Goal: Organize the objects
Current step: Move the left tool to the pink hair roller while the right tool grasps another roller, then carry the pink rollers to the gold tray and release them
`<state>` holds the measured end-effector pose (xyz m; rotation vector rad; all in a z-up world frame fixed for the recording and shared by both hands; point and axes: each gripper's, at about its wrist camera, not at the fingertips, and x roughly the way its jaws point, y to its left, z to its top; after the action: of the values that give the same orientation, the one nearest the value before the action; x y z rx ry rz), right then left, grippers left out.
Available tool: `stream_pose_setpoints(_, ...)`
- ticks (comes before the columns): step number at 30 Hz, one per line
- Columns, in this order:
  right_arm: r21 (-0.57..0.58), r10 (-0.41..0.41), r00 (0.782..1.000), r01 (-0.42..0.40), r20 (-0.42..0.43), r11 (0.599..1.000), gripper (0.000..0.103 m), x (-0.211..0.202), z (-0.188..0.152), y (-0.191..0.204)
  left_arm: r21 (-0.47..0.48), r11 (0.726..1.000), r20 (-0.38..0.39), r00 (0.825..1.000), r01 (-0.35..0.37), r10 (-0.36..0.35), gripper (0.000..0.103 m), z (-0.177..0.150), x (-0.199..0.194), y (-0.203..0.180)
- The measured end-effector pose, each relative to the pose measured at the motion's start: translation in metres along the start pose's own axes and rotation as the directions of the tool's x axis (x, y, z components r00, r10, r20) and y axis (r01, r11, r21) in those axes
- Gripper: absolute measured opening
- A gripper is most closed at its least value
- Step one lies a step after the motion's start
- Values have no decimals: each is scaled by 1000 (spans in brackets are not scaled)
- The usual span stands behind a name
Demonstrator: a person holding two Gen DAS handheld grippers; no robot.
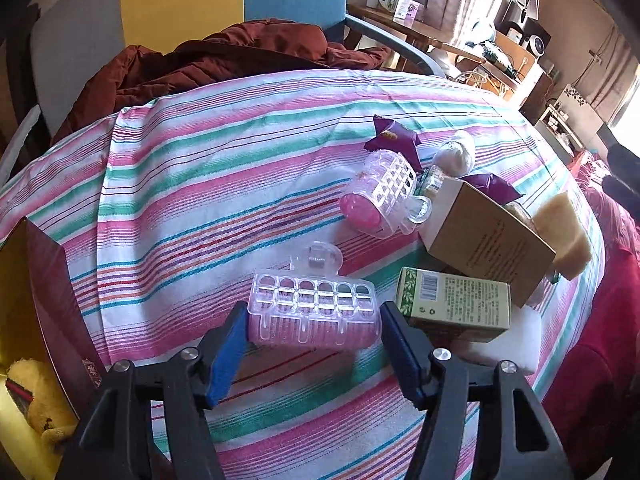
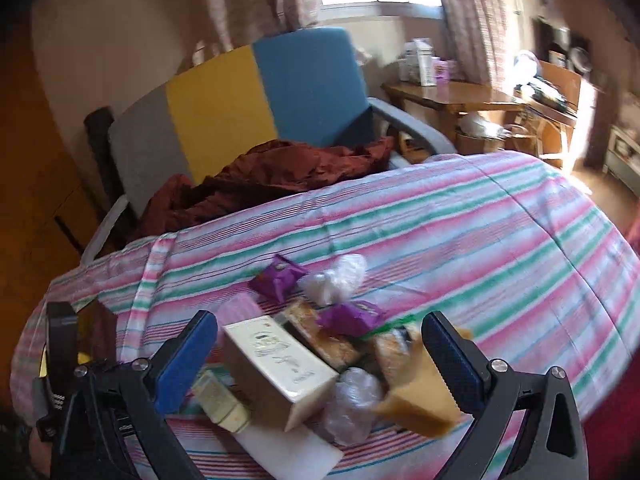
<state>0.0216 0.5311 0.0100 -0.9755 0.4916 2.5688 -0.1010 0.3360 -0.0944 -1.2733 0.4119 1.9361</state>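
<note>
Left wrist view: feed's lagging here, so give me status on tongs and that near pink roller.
Left tongs open, straddling near pink roller. Right tongs open over the pile. Green carton crowds the left tongs' right finger.

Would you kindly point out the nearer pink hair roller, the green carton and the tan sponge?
Nearer pink hair roller (image 1: 314, 312), left wrist view, clear clip cover.
Green carton (image 1: 456, 300), left wrist view, printed side.
Tan sponge (image 2: 420, 396), right wrist view, top face.

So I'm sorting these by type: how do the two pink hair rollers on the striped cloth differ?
The near roller lies crosswise between the open left gripper fingers, its side toward the camera; the far roller lies angled, showing its round pink end. The near one sits apart from the pile, beside the green box; the far one rests against the brown box. Both are pink with clear plastic clips.
</note>
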Motion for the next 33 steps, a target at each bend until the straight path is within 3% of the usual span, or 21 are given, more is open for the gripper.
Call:
stream_pose_setpoints(2, -127, 73, 995, -81, -69, 989, 103, 19, 9, 29, -18, 1000, 12, 1000, 10, -10, 66, -2, -5, 4)
stream_pose_setpoints(4, -243, 85, 986, -119, -144, 963, 103, 42, 12, 55, -44, 999, 30, 999, 23, -21, 66, -5, -13, 8)
stream_pose_setpoints(9, -434, 31, 943, -181, -331, 882, 98, 105, 9, 98, -88, 995, 79, 996, 48, -41, 66, -14, -40, 17)
stream_pose_setpoints(13, -492, -39, 902, -197, -429, 848, 93, 148, 4, 110, -115, 991, 117, 992, 69, -56, 66, -21, -59, 22)
stream_pose_setpoints(16, -508, -89, 874, -192, -478, 840, 80, 170, -1, 110, -135, 987, 130, 989, 86, -68, 66, -25, -67, 25)
stream_pose_setpoints(17, -513, -102, 868, -189, -486, 837, 64, 174, -3, 110, -140, 986, 134, 988, 92, -73, 66, -26, -71, 26)
stream_pose_setpoints(20, -511, -86, 878, -192, -470, 838, 63, 171, -7, 110, -157, 982, 154, 985, 108, -84, 66, -30, -82, 29)
stream_pose_setpoints(24, -495, -54, 922, -156, -384, 855, 63, 149, 2, 113, -191, 974, 178, 980, 123, -89, 66, -35, -98, 37)
stream_pose_setpoints(28, -429, 42, 957, -167, -286, 888, 63, 117, 26, 128, -224, 967, 207, 976, 118, -71, 66, -43, -120, 54)
stream_pose_setpoints(30, -403, 106, 960, -206, -257, 892, 63, 106, 37, 147, -252, 962, 220, 975, 101, -45, 66, -49, -132, 70)
stream_pose_setpoints(33, -380, 222, 942, -308, -253, 872, 63, 89, 40, 194, -303, 951, 238, 971, 57, 18, 66, -63, -154, 102)
